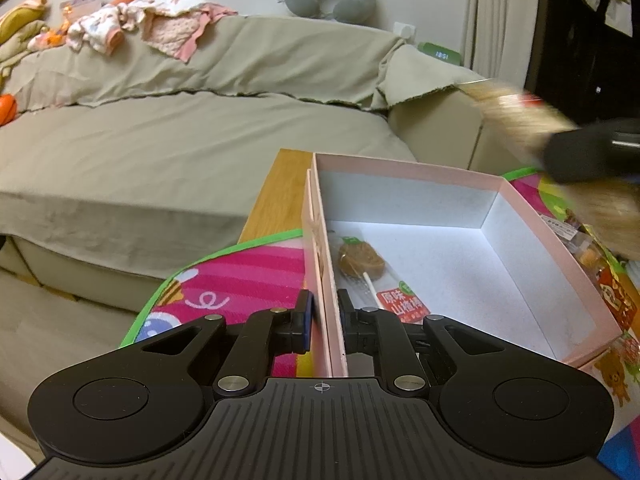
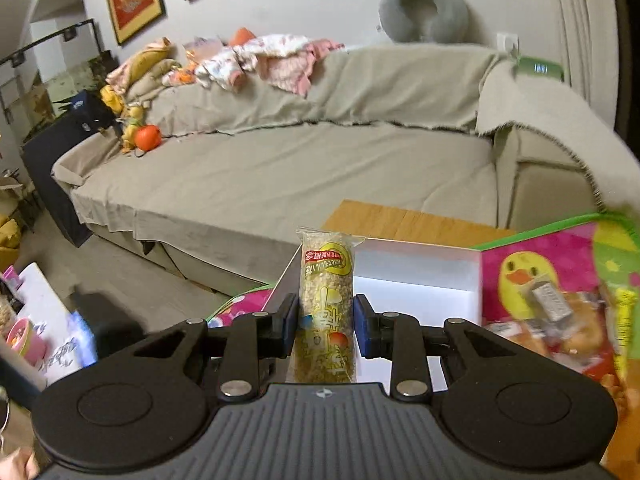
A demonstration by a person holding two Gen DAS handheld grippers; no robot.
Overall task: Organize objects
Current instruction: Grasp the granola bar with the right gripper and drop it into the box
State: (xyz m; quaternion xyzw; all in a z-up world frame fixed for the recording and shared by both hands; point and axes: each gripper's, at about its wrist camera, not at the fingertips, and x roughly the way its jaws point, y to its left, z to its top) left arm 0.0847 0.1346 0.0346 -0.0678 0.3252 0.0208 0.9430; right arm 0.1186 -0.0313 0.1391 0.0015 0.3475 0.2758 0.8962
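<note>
Left wrist view, pink box (image 1: 532,232), wrapped lollipop (image 1: 362,260) inside

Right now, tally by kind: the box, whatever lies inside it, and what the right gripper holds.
Pink box: 1
Wrapped lollipop: 1
Wrapped grain roll: 1
Total: 3
</note>
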